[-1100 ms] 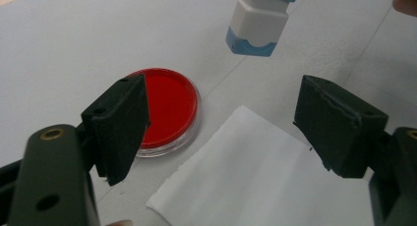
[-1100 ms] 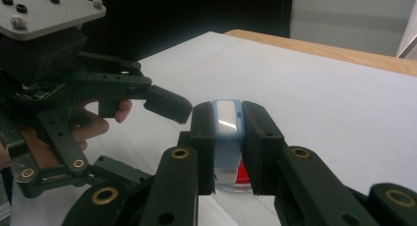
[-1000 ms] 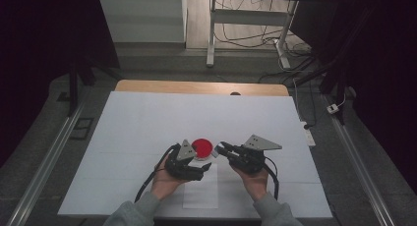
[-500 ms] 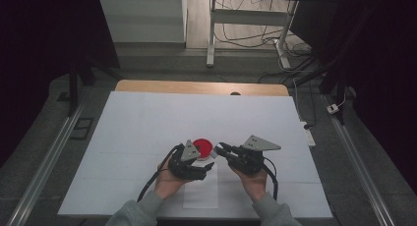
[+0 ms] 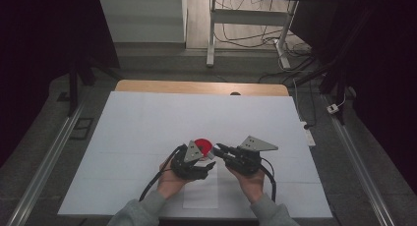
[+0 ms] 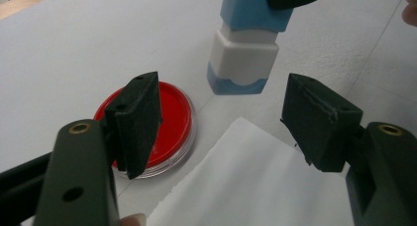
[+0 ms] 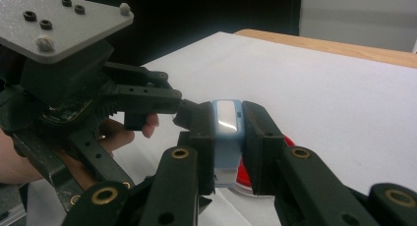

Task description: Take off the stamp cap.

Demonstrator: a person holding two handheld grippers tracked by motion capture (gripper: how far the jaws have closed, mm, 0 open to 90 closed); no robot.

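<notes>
Wide bare counter [image 5: 147,123] on the far side and to both sides of the hands; free passage there. Crowded at the near centre: left gripper [image 5: 204,162] and right gripper [image 5: 220,150] tip to tip, almost no gap between them. Blue-and-white stamp [image 6: 244,54] upright, clamped in the right gripper's fingers, directly ahead of the left gripper. Red ink pad [image 6: 169,123] behind the left finger, just beside the stamp. Paper sheet [image 6: 255,182] flat below, no obstruction.
</notes>
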